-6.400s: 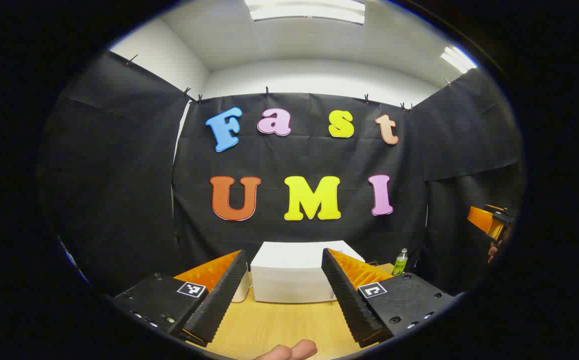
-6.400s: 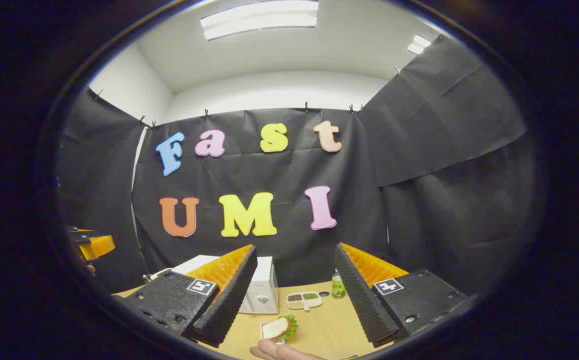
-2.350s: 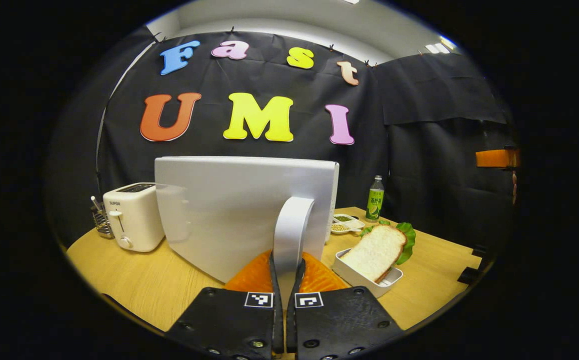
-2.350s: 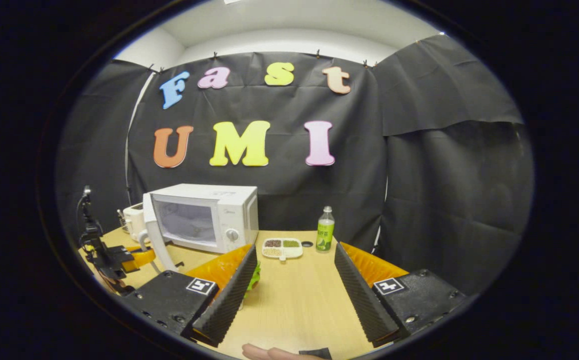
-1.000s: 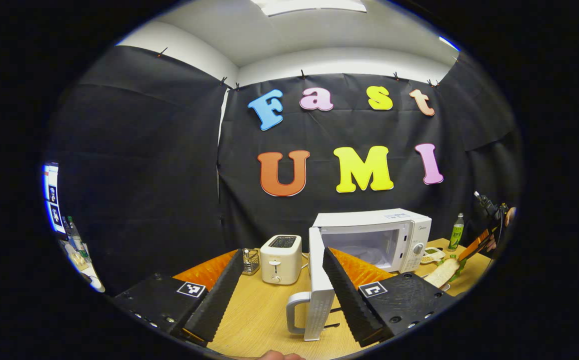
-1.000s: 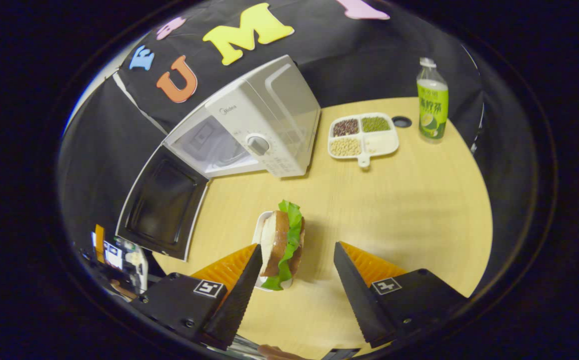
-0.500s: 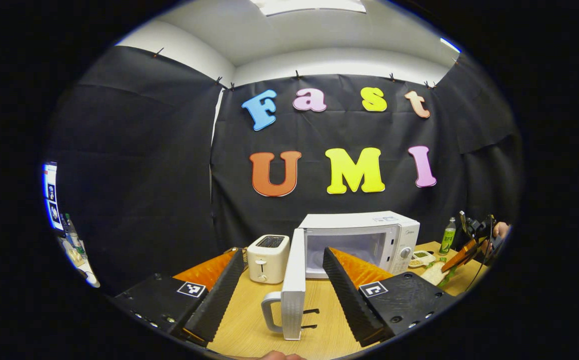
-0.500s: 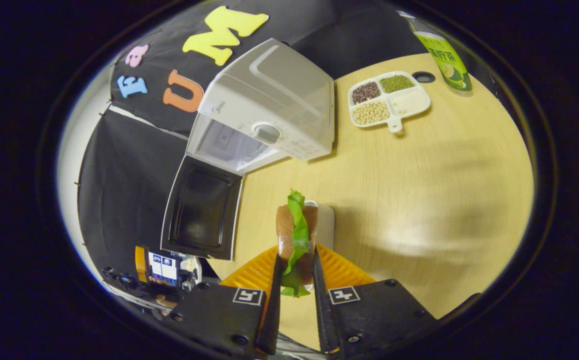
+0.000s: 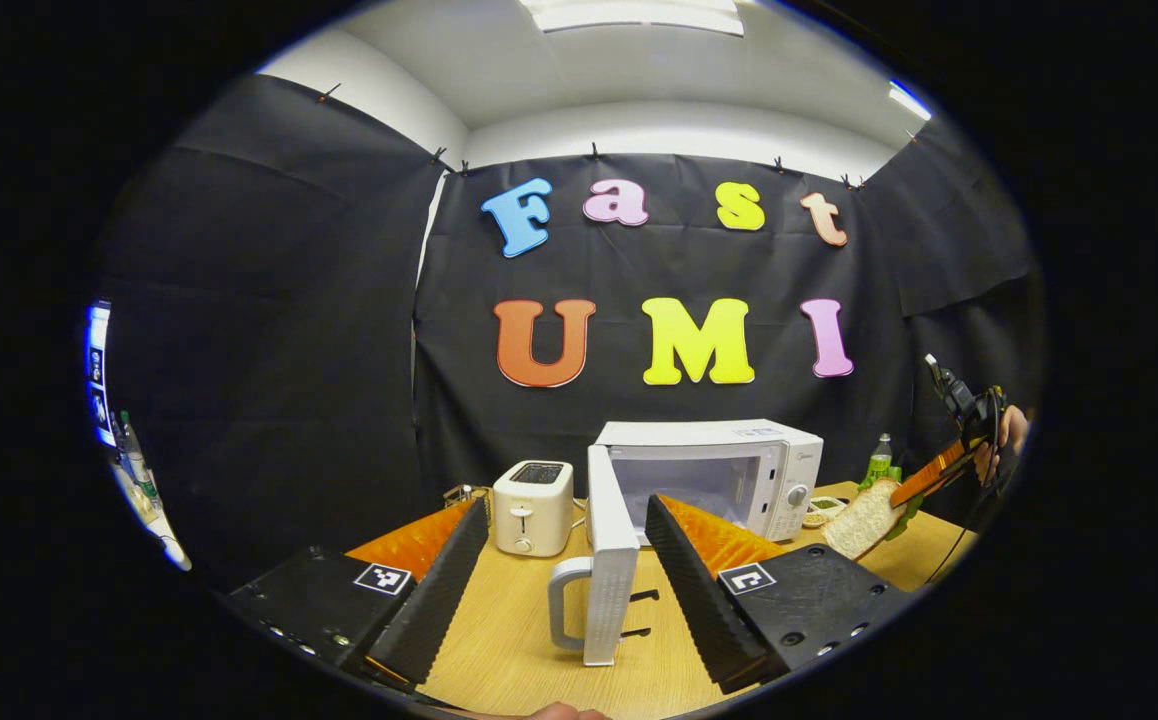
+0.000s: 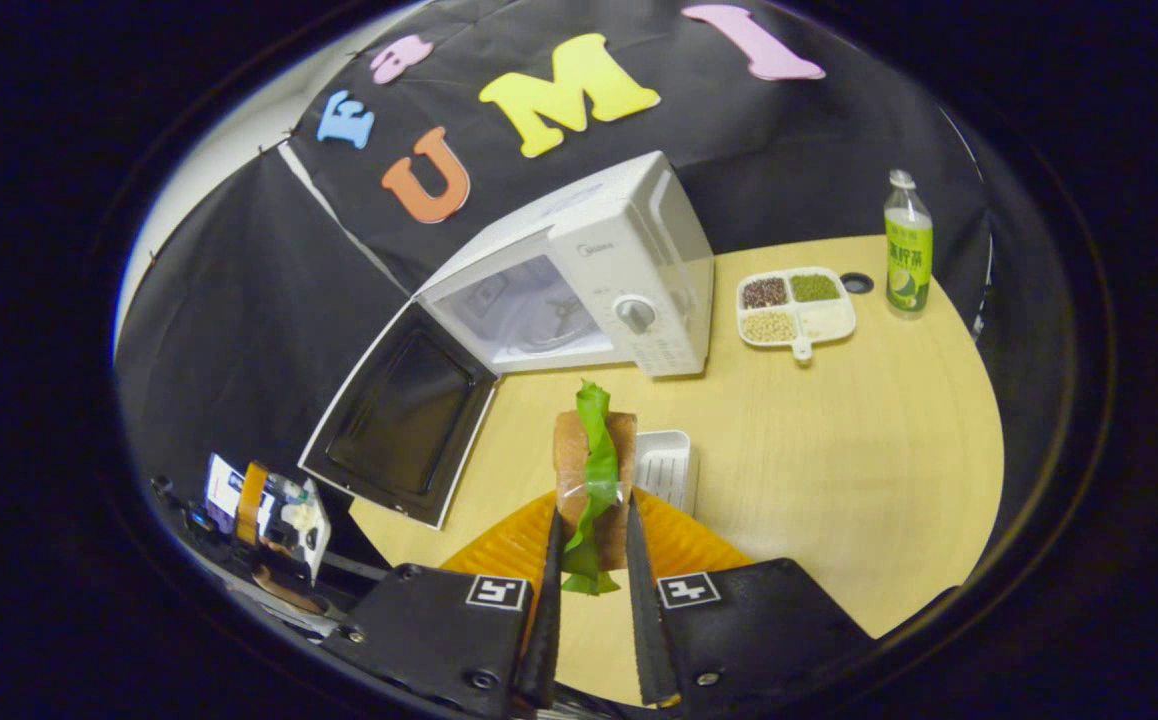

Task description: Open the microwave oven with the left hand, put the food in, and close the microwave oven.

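The white microwave (image 9: 729, 470) (image 10: 629, 270) stands on the wooden table with its door (image 9: 607, 560) (image 10: 399, 425) swung wide open. My left gripper (image 9: 567, 540) is open, held back from the door, whose edge and handle show between its fingers. My right gripper (image 10: 589, 530) is shut on a sandwich (image 10: 591, 470) of bread and green lettuce, lifted above its small white tray (image 10: 664, 465). In the left gripper view the right gripper (image 9: 929, 475) carries the sandwich (image 9: 864, 518) at the far right, in front of the microwave.
A white toaster (image 9: 534, 505) stands left of the microwave. A divided dish of beans (image 10: 794, 305) and a green bottle (image 10: 907, 245) sit to the microwave's right. The open door juts out over the table's front.
My right gripper has lifted the sandwich off its tray and turned to face the microwave's opening more. The left gripper has shifted slightly and stays open by the door.
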The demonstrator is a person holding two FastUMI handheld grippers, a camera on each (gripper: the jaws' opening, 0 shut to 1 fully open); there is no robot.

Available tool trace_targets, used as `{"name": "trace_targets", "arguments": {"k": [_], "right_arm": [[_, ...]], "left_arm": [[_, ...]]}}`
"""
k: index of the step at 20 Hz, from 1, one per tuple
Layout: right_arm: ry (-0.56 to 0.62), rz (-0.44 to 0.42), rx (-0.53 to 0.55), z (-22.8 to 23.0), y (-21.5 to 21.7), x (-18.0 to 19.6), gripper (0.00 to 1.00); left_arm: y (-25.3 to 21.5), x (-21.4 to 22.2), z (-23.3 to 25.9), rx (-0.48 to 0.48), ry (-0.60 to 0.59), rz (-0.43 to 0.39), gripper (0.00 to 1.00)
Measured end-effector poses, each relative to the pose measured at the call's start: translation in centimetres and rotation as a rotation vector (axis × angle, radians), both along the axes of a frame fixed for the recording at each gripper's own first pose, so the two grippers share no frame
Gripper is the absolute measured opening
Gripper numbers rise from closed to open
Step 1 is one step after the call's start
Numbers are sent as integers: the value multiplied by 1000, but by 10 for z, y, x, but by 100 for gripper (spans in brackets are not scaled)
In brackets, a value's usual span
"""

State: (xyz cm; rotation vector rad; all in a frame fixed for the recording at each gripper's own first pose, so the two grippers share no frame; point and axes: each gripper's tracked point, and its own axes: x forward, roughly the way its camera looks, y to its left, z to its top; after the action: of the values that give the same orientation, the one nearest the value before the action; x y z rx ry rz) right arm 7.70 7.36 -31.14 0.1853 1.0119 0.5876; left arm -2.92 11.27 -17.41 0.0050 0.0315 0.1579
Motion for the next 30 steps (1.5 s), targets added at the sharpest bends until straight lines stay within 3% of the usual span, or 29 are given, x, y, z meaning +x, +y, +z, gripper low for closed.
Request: {"name": "trace_targets", "arguments": {"k": [4,10,14,15,16,17,19,20,21,22,30], "right_arm": [[-178,56,-106,7,49,-17,34],[-299,64,-166,-1,128,-17,34],[-384,-23,-167,-16,162,19,35],[-406,-52,-170,-19,169,30,27],[-417,-83,-164,-22,176,40,34],[-426,-118,-147,-25,183,51,34],[-429,-183,-99,-30,198,72,34],[-431,-217,-70,-31,205,82,27],[-435,-243,-47,-33,212,94,27],[-436,-265,-27,-37,219,105,34],[-377,-455,197,-82,278,211,34]], "left_arm": [[15,-10,-6,-17,6,-15,95],[31,-23,-9,-20,10,-58,95],[37,-26,-5,-31,1,-73,95],[36,-26,-4,-35,-4,-77,95],[35,-25,-4,-36,-9,-83,95],[35,-25,-3,-38,-12,-88,95],[30,-23,-3,-40,-12,-102,95],[29,-22,-3,-38,-10,-103,95],[29,-19,-3,-35,-4,-101,95],[27,-18,-5,-32,6,-99,95],[7,-9,-8,-30,41,-125,95]]}}
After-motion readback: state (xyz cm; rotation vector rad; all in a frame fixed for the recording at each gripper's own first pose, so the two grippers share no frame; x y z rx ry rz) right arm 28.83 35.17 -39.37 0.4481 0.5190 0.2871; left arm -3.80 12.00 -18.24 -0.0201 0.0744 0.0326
